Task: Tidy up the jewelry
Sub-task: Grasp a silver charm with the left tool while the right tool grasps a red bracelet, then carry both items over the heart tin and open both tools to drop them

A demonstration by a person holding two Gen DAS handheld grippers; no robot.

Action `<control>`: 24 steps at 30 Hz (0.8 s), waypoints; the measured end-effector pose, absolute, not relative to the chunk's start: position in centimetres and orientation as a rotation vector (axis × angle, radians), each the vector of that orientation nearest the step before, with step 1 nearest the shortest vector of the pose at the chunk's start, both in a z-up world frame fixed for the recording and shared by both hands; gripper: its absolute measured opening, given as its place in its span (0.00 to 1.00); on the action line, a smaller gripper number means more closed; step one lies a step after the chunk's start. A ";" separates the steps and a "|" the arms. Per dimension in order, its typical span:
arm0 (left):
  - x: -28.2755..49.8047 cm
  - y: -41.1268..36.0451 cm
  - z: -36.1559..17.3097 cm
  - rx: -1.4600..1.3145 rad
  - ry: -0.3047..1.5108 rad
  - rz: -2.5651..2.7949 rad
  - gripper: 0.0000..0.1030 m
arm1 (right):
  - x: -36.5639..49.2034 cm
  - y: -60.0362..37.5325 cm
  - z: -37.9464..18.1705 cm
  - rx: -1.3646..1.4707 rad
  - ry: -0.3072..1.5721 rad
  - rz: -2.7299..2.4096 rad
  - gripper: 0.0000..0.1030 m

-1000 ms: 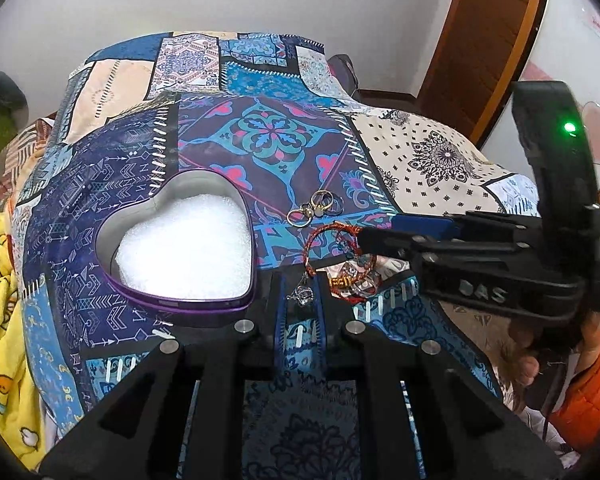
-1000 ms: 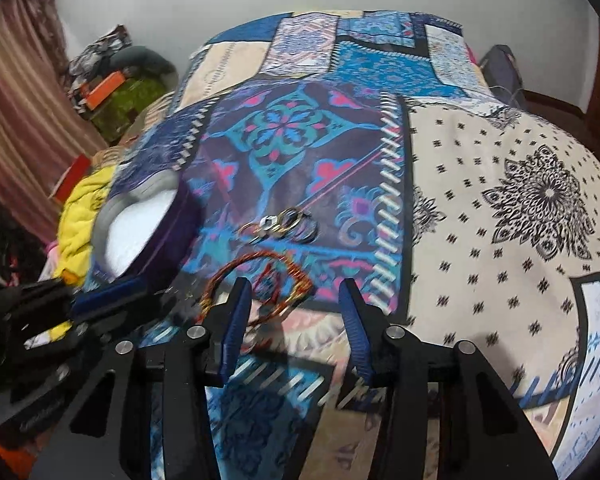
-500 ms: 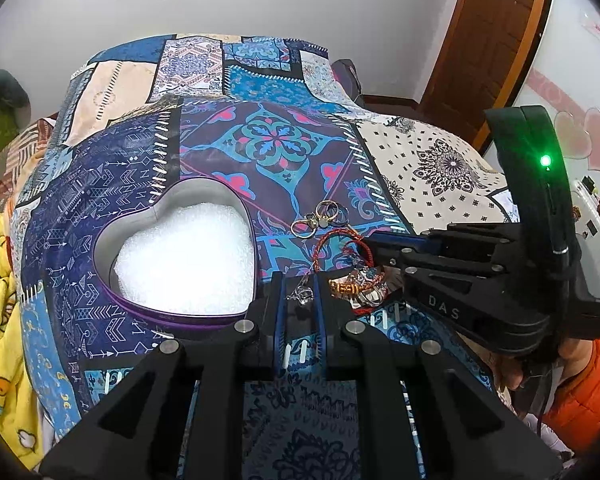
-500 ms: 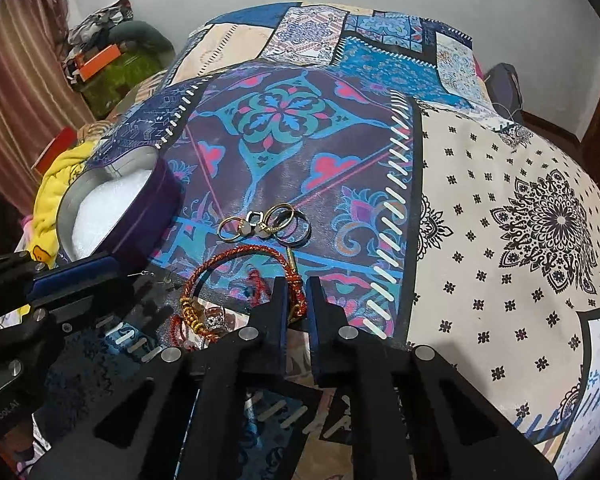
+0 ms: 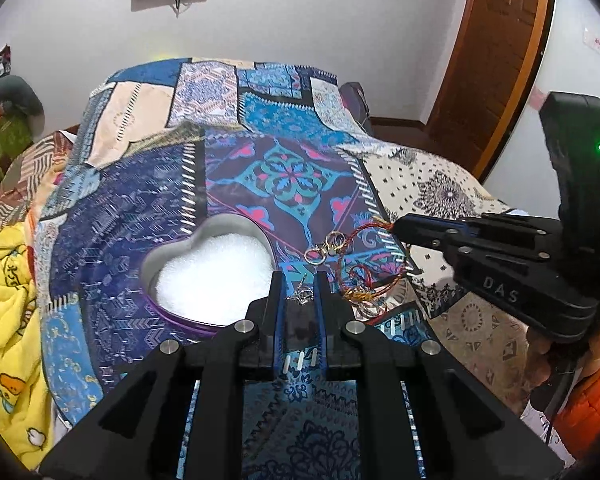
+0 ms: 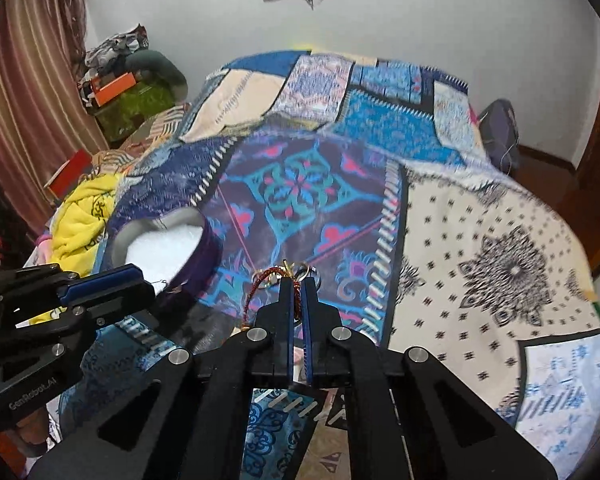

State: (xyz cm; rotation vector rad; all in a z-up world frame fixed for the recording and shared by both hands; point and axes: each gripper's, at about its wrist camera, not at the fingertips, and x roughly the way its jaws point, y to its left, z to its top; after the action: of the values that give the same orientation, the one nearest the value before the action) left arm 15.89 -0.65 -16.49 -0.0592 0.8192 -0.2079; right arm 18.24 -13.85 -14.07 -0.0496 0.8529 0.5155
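Two hand-held grippers work over the bed: our right hand-held gripper [image 6: 297,286] is closed on the red-and-gold thread bracelet [image 5: 360,270], light and limp, best held by its cord; our left hand-held gripper [image 5: 300,280] pinches a small silver charm [image 5: 303,293] beside the heart-shaped purple tin [image 5: 180,314].

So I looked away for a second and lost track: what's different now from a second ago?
The right gripper, open over the red cord bracelet a second ago, closed on it and has lifted it partly off the bedspread. The left gripper stays shut on a small silver charm and has risen slightly. The heart-shaped tin and the rings have not moved.
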 end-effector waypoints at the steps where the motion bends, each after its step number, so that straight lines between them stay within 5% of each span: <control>1: 15.7 -0.5 -16.2 -0.059 0.813 -0.205 0.12 | 18.1 -13.9 -13.8 -0.050 0.847 0.516 0.03; 24: 14.2 5.2 -11.8 -0.059 0.683 -0.083 0.12 | 16.5 -9.0 -8.3 -0.058 0.685 0.632 0.03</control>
State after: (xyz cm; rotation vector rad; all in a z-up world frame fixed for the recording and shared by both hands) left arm 14.17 5.19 -11.81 -0.0588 0.6830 -0.0826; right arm 16.46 -9.03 -8.33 -0.0580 0.6852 0.6317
